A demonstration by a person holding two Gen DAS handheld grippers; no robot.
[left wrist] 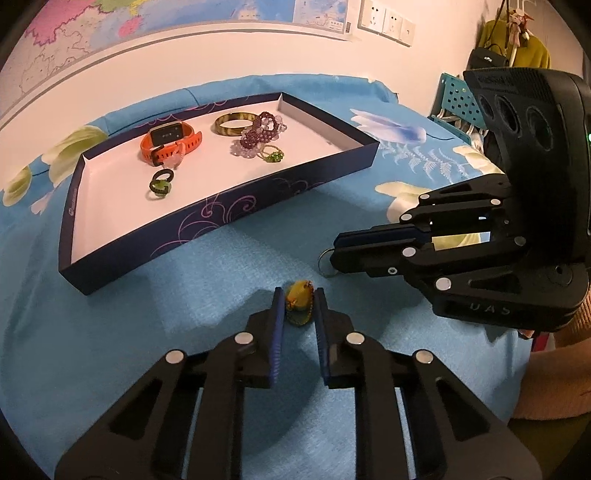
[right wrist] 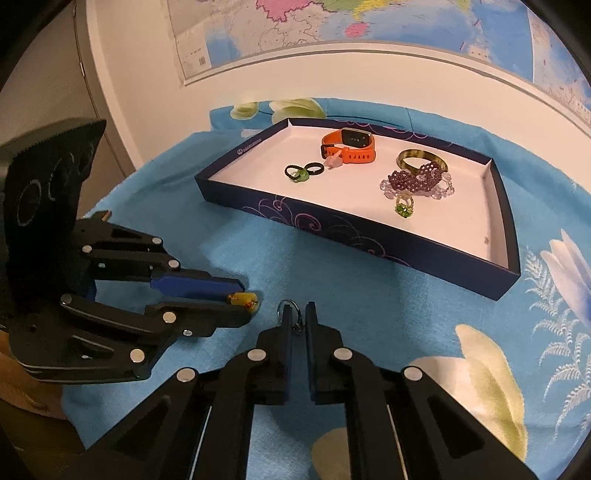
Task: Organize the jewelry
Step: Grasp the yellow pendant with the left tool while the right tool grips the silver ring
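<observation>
Left gripper: jaws partly closed, straddling a yellow-orange pendant that lies on the blue floral cloth; whether the pads already pinch it cannot be told, though the right wrist view shows the stone at the fingertips, low on the cloth. Right gripper: jaws nearly together about a small metal key ring; in the left wrist view the ring pokes out past the fingertips, so it appears held. The two grippers sit close together, tips converging, at the near edge of the cloth. Destination: a shallow navy tray with a white floor, farther off; from the left gripper it lies ahead and to the left, from the right gripper ahead and to the right, its long side running obliquely across both views. Contents of tray: an orange smartwatch, an amber bangle, purple bead bracelets, a green-stone ring, dark rings. Judgement: each gripper has roughly an equal carry to the near tray wall, which must be cleared from above. Background: wall map.
</observation>
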